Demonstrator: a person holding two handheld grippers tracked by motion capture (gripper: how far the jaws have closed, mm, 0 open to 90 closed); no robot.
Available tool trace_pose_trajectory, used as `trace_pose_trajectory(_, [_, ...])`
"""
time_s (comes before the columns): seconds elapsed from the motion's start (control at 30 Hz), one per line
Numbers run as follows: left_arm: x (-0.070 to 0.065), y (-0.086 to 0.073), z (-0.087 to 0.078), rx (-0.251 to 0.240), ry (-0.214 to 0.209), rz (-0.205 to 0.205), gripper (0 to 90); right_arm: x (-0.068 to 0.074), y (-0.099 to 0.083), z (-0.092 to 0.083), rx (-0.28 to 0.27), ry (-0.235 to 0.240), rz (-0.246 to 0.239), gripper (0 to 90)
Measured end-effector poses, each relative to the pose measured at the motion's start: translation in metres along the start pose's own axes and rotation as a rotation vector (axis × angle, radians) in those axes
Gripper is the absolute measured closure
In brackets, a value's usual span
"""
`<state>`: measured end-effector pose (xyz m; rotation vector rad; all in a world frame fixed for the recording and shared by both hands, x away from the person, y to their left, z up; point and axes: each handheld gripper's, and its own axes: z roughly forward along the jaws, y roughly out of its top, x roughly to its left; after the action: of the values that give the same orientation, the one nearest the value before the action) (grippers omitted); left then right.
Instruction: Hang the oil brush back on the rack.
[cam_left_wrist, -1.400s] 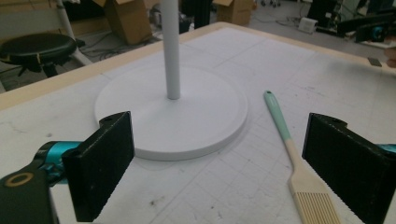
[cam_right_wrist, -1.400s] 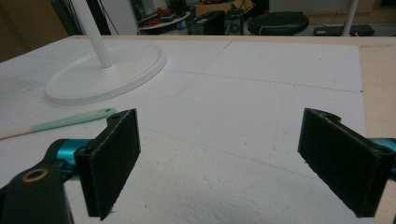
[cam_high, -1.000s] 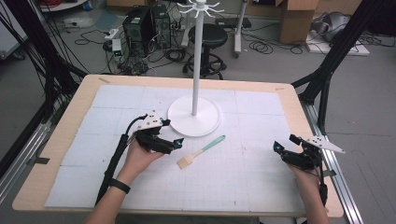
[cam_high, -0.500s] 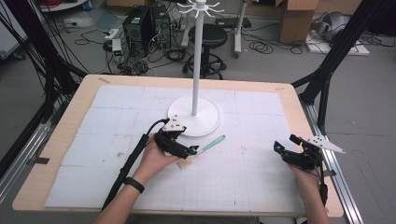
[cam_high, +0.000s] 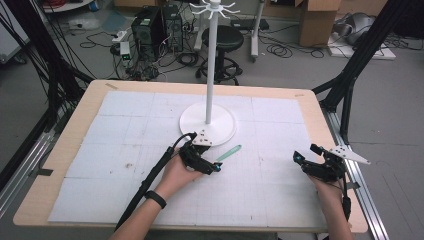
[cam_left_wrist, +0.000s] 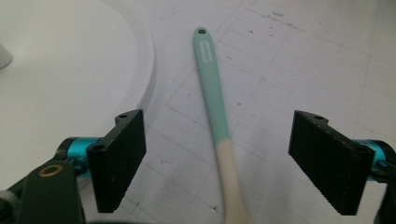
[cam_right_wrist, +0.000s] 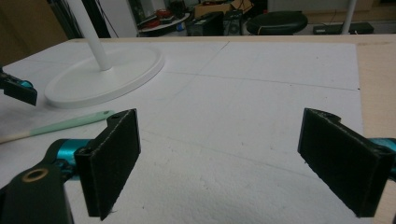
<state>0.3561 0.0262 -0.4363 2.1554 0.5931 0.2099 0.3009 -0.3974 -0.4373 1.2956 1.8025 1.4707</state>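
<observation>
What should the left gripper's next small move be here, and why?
Probably lower a little and finish closing on the brush handle. The left gripper already straddles it, jaws just closing but pads not yet touching, and the handle lies flat on the white mat beside the stand base.

spatula (cam_left_wrist: 215, 102) head cut off, lower edge

table (cam_high: 65, 150): white mat (cam_high: 125, 115); on mat: stand base (cam_high: 222, 131); spatula (cam_high: 229, 152)
</observation>
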Motion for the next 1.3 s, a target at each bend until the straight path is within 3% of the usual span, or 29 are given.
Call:
trace_pose_trajectory(0.2, [-0.004, 0.000, 0.005, 0.022, -0.005, 0.033, 30.3, -0.001, 0.000, 0.001, 0.000, -0.001, -0.008, 12.2])
trace_pose_trajectory(0.27, [-0.006, 0.000, 0.006, 0.049, 0.019, 0.062, 35.6, 0.000, 0.000, 0.001, 0.000, -0.002, -0.009, 12.1])
trace_pose_trajectory(0.37, [-0.006, -0.001, 0.008, 0.076, 0.026, 0.067, 42.2, -0.001, 0.000, 0.001, 0.000, -0.003, -0.008, 12.2])
trace_pose_trajectory(0.77, [-0.007, 0.000, 0.010, 0.085, 0.020, 0.040, 62.5, -0.001, 0.000, 0.000, 0.002, -0.004, -0.006, 12.1])
trace_pose_trajectory(0.9, [-0.010, 0.001, 0.009, 0.098, 0.048, 0.020, 66.7, -0.001, 0.000, 0.001, 0.000, -0.003, -0.009, 12.2])
trace_pose_trajectory(1.2, [-0.021, 0.002, 0.010, 0.110, 0.087, 0.051, 77.4, 0.000, 0.000, 0.000, -0.005, -0.002, -0.008, 12.2])
trace_pose_trajectory(1.3, [-0.020, 0.002, 0.010, 0.111, 0.082, 0.040, 78.8, 0.000, 0.000, 0.000, 0.000, -0.006, -0.008, 12.2])
